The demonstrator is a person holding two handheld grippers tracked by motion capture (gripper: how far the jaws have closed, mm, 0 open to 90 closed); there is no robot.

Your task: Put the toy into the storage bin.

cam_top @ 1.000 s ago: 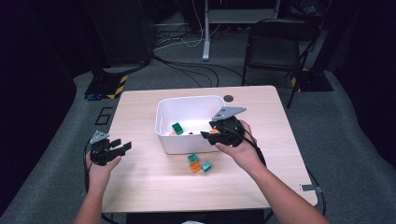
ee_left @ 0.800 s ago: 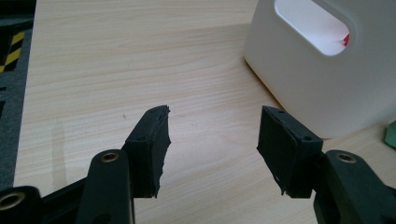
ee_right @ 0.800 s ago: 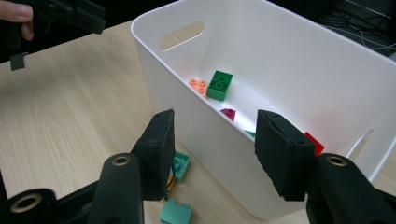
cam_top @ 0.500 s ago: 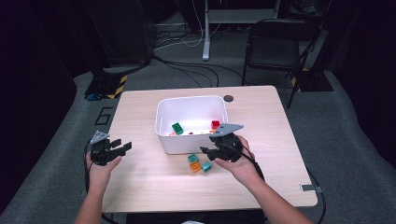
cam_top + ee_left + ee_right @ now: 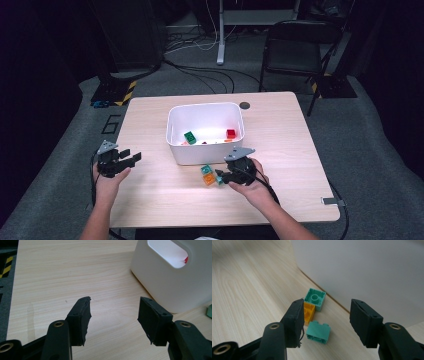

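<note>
Three toy blocks sit clustered on the pale wooden bench, just in front of the near wall of a white bin: a teal block lying on its side nearest the right hand-held gripper, an orange block touching it, and a second teal block with its hollow underside up, closest to the bin. In the high view the cluster lies just left of the right hand-held gripper, which is held low over the bench. Its jaws have just been opening and now stand apart, nothing pressed between the pads; in the right gripper view the nearest teal block shows in the gap between them, untouched.

Inside the bin, a green block and a red block rest on the floor of the bin, with smaller pieces too blurred to name.

At the bench's left edge, well apart from the blocks, the left hand-held gripper is held level in the person's left hand. In the left gripper view its jaws stand parted over bare wood, holding nothing, with the bin's handle cut-out ahead to the right.
</note>
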